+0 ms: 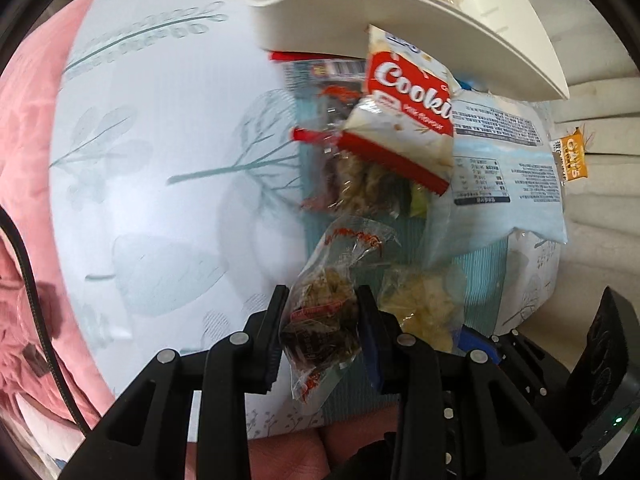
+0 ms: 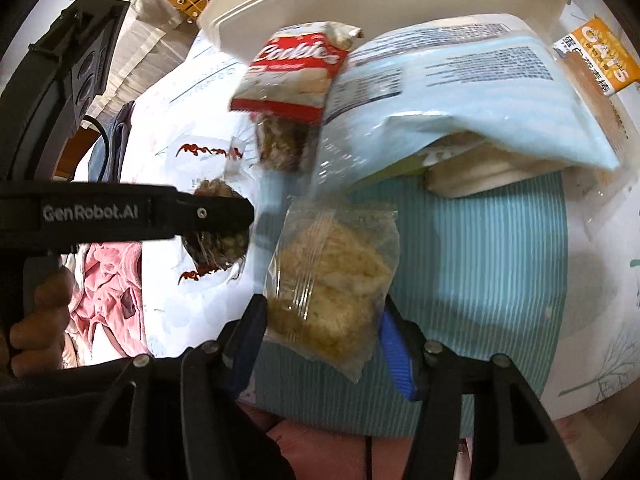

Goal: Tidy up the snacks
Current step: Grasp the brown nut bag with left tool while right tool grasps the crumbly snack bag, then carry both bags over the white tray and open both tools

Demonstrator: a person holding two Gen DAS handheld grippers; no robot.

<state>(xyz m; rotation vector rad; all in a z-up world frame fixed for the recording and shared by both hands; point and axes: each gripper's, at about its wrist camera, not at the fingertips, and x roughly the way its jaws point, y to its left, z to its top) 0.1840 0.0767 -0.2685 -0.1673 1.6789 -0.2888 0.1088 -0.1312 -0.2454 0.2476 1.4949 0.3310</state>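
Snacks everywhere on the pale leaf-print cloth (image 1: 160,152), so let's sweep across from the left. First up, the left gripper (image 1: 322,328) has its pads pinched tight on a clear-wrapped dark cereal snack (image 1: 320,320), red print on the crinkled wrapper, lifted clear of the cloth. In the right wrist view that same gripper crosses in from the left edge with the packet hanging at its tip. Moving along, the right gripper (image 2: 322,332) is clamped on a clear bag of pale puffed snack (image 2: 336,280), blue pads pressed to both sides, the bag held above a teal striped mat (image 2: 500,264). Up ahead, a red-and-white Cookies packet (image 1: 404,116) leans over another clear snack pack (image 1: 360,184), right under the rim of a white tray (image 1: 440,12). Next to it, a big light-blue bag (image 2: 480,92) lies printed side up, overlapping the mat. Far right, an orange oats bar (image 2: 600,56) sits near the edge.
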